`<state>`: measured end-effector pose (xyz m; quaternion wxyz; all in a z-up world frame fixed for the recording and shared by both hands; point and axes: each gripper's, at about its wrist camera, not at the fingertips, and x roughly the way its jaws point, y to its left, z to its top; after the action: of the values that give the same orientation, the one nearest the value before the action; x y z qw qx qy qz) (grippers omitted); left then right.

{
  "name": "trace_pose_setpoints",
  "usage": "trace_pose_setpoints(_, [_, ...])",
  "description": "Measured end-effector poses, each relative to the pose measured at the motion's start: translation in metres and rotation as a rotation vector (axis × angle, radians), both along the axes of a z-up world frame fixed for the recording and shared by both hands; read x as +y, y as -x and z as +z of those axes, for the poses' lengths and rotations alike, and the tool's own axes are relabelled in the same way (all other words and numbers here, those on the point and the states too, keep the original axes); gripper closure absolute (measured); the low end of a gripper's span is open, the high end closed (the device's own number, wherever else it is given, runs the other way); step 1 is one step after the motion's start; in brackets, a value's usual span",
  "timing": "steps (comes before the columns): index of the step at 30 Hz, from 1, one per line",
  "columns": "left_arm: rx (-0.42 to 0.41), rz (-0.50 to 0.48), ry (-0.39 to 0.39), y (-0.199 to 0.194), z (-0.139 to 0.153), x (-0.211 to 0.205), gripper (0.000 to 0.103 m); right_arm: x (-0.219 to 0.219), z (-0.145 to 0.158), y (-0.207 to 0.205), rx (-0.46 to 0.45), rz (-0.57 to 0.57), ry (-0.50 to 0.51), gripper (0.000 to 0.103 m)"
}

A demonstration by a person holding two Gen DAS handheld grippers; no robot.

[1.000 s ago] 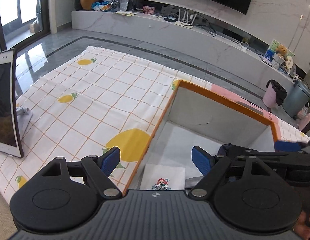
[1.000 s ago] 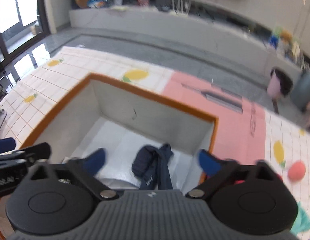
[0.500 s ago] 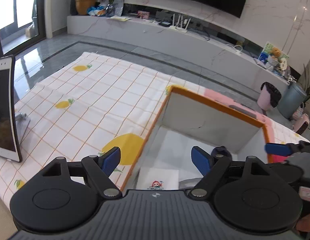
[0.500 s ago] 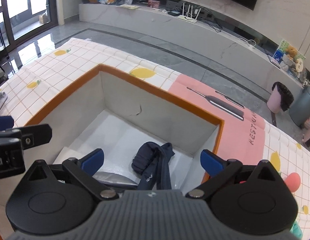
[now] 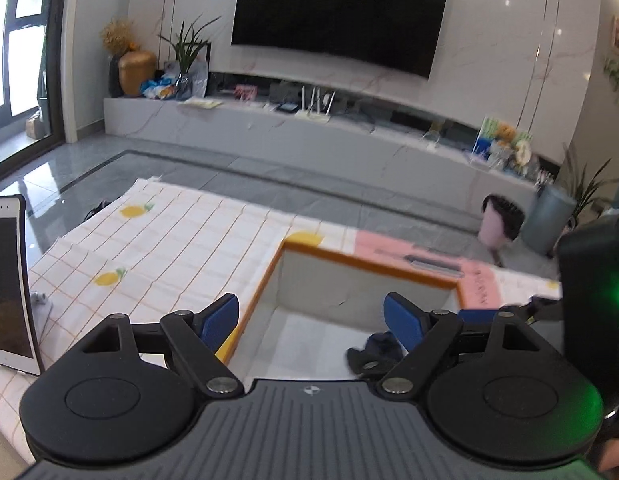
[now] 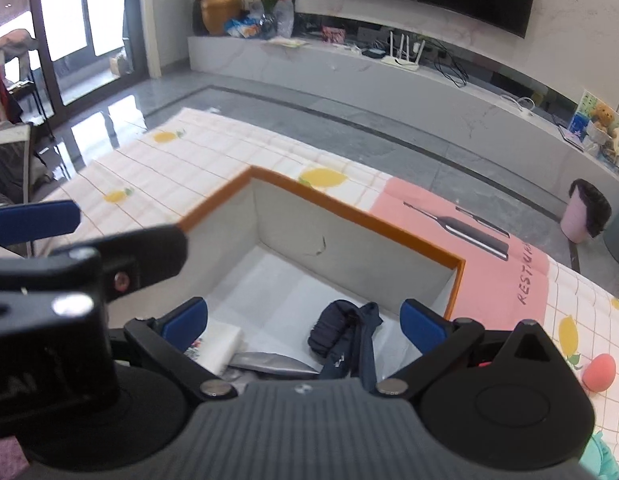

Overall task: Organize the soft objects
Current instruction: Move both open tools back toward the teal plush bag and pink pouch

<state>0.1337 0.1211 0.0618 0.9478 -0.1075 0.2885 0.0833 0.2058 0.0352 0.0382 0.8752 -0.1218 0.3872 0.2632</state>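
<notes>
At the bottom of the box (image 6: 349, 248), low in the centre of the right wrist view, a dark blue garment (image 6: 345, 336) is seen bunched, apart from the grey walls. A white packet (image 6: 219, 346) lies to its left. Much bare white floor is left toward the far wall. The orange rim (image 6: 361, 216) is unobstructed. The right gripper (image 6: 303, 320) is held wide and empty above it; the left gripper (image 5: 311, 318) is likewise spread wide, empty. A pink ball (image 6: 599, 372) rests on the checked cloth (image 6: 181, 168) at right.
</notes>
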Motion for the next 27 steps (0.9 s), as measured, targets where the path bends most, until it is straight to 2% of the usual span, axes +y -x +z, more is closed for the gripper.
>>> trace_pose_setpoints(5, [-0.06,-0.016,-0.018,0.011,0.014,-0.009,0.006,-0.017,0.019,0.016,-0.015,-0.014,-0.053,0.003])
trace_pose_setpoints(8, [-0.086,-0.034,-0.046,0.014,0.017,-0.017,0.006,-0.036,0.031,0.025,-0.049,-0.077,-0.087,0.003])
trace_pose_setpoints(14, [-0.106,-0.072,-0.013,0.019,0.021,-0.026,0.006,-0.085,0.047,0.033,-0.112,-0.161,-0.103,0.003])
trace_pose_setpoints(21, [-0.168,-0.192,-0.093,0.033,0.027,-0.063,0.006,-0.16,0.053,0.024,-0.147,-0.319,-0.083,0.003])
trace_pose_setpoints(27, [-0.18,-0.397,-0.202,0.044,0.014,-0.124,0.006,-0.223,0.039,0.022,-0.168,-0.499,-0.022,0.002])
